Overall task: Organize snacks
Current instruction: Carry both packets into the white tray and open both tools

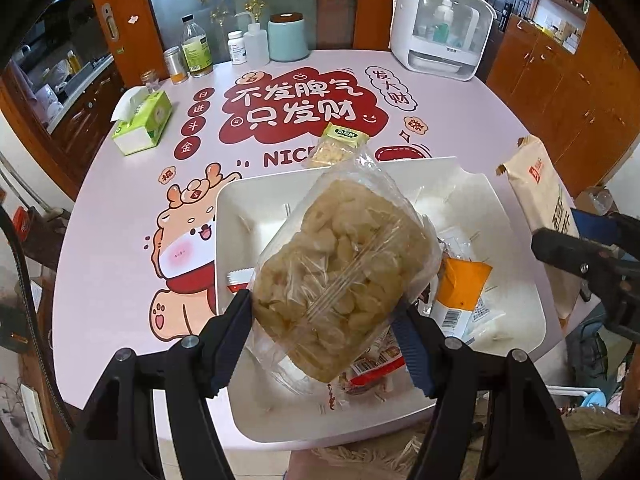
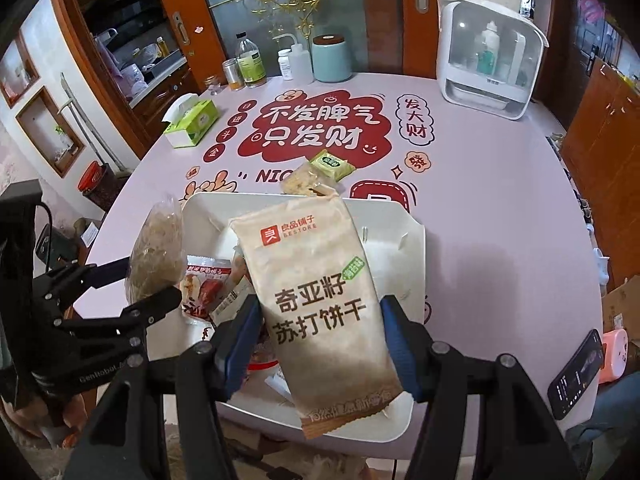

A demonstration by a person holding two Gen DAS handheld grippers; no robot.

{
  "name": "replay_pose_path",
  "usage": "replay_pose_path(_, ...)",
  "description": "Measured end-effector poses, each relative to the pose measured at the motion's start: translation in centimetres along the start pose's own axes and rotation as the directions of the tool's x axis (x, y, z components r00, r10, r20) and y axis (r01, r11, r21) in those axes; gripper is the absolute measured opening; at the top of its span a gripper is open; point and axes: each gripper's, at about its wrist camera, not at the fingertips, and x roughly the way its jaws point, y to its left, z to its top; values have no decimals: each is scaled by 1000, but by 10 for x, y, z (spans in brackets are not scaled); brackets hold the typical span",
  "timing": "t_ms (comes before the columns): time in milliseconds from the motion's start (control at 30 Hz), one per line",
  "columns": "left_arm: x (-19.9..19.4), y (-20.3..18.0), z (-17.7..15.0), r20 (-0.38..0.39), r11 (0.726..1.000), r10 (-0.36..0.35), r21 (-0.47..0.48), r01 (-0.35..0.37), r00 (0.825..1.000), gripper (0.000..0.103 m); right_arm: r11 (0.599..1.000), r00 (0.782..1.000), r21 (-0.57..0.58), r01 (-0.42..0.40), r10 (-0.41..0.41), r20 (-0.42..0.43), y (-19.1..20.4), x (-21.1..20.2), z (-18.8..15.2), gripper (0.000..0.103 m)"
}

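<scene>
Holding snack pkts (image 1: pixel 336 264) over bin (image 1: pixel 240 216)

Clear chip bag (image 1: pixel 340 264) and beige cracker pack (image 2: pixel 320 304) (both lifted) above white bin (image 1: pixel 240 200).

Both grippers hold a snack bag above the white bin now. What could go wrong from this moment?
1. The left gripper pinches the clear bag of pale snacks only near its lower end; the loose film may slip, or the pieces may get crushed.
2. The right gripper holds the beige cracker pack above the white bin; a release from there might break crackers.
3. Both grippers are close together and could collide.
</scene>
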Motion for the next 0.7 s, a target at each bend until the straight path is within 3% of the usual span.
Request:
replay_pose_path(67,-1,-1,0,4,1000,21,1,-21,1000,71,1000,1000,2,12,-12,7,1,-1,0,61)
replay_pose_path(167,-6,0,0,29,999,43,-15,-43,999,92,999,999,0,48,-48,19,1,-2,0,61)
replay_pose_path(700,-14,-5,-2,68,996,87,-22,-85,994,93,999,998,-37,34,-32,63,5,-13,-6,61)
